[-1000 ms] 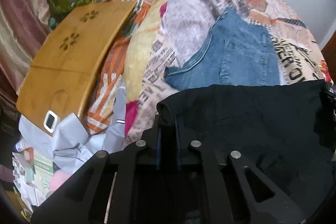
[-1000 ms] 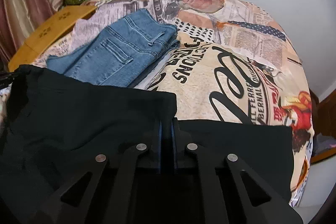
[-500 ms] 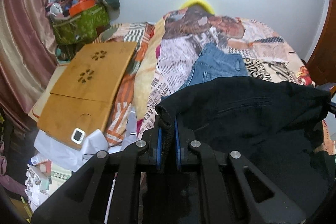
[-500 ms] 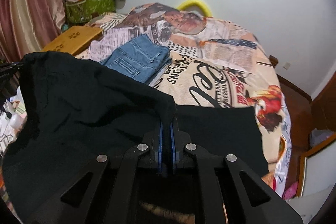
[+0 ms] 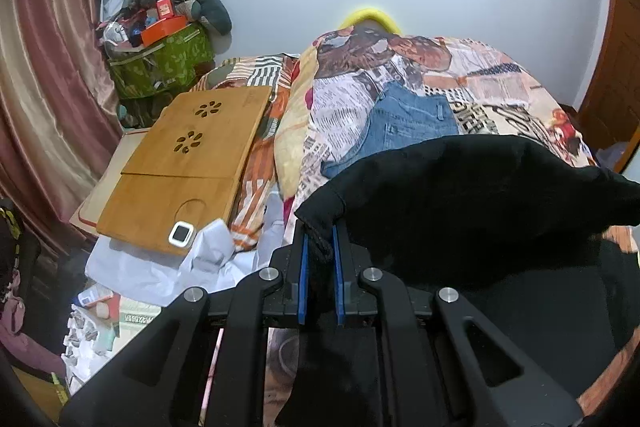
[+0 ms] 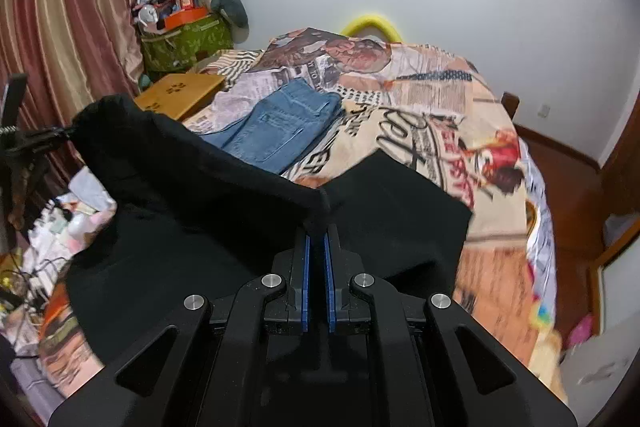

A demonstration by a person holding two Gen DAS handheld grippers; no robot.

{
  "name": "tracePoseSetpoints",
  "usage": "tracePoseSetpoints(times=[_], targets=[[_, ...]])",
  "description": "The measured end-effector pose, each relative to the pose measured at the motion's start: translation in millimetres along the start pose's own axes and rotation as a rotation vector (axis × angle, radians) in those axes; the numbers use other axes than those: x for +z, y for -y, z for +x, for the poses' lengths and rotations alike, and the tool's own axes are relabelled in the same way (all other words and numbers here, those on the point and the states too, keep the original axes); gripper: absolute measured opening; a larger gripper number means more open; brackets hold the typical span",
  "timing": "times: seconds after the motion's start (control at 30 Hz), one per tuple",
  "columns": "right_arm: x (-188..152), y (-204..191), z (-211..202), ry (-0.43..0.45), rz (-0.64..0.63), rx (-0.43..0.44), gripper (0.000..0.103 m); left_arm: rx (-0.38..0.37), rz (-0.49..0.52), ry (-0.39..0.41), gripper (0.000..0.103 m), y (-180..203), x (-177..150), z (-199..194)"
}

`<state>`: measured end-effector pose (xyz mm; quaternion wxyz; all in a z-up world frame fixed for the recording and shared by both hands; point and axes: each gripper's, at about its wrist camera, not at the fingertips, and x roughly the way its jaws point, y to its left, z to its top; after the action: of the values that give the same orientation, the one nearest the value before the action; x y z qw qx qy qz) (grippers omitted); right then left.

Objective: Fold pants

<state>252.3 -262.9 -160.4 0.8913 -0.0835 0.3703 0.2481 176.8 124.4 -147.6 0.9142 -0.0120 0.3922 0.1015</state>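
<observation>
Left wrist view: left gripper (image 5: 320, 247) clamps a bunched corner of the black pants (image 5: 480, 195); right gripper (image 6: 316, 247) pinches another edge, cloth lifted between them above the bed (image 6: 440, 95). Folded jeans (image 6: 280, 127) lie beyond. Green bag (image 5: 160, 63) by the wall, heaped with clutter.

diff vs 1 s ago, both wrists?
Both tongs, left and right, rose and pulled back from the bed, lifting the black pants edge off it; wall and screen came into view. Unchanged: both grips stay shut on the pants, folded jeans lie where they were.
</observation>
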Motion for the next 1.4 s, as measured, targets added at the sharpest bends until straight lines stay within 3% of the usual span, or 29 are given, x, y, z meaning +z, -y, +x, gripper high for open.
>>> tracePoseSetpoints(times=[0.2,0.43,0.73,0.83,0.9,0.97,1.13,1.4], targets=[[-35.8,-9.6,-18.4,-0.006,0.048,0.025,0.005,-0.019,0.015,-0.023,0.010,-8.3,-34.9,-14.8],[-68.4,-28.4,-31.6,-0.023,0.046,0.028,0.006,-0.026,0.055,-0.102,0.010,-5.0,-79.7,-12.1],[-89.4,-25.3,-28.9,-0.084,0.119,0.040,0.006,-0.040,0.044,-0.163,0.013,-15.3,-96.4,-14.8],[-90.6,-22.1,-31.6,-0.097,0.145,0.043,0.007,-0.031,0.054,-0.146,0.028,-15.4,-92.1,-23.9],[-91.1,-20.1,-36.2,-0.099,0.160,0.039,0.009,-0.024,0.053,-0.115,0.053,-16.2,-86.3,-32.2],[-90.4,-16.0,-42.1,-0.097,0.177,0.022,0.015,-0.028,0.043,-0.066,0.066,-16.2,-78.7,-43.7],[-86.6,0.2,-63.5,-0.039,0.241,-0.013,0.042,-0.039,0.060,-0.002,0.075,-4.3,-58.7,-58.4],[-59.7,10.2,-72.8,0.022,0.221,-0.076,0.060,-0.088,0.136,0.013,0.083,38.8,-35.7,-46.7]])
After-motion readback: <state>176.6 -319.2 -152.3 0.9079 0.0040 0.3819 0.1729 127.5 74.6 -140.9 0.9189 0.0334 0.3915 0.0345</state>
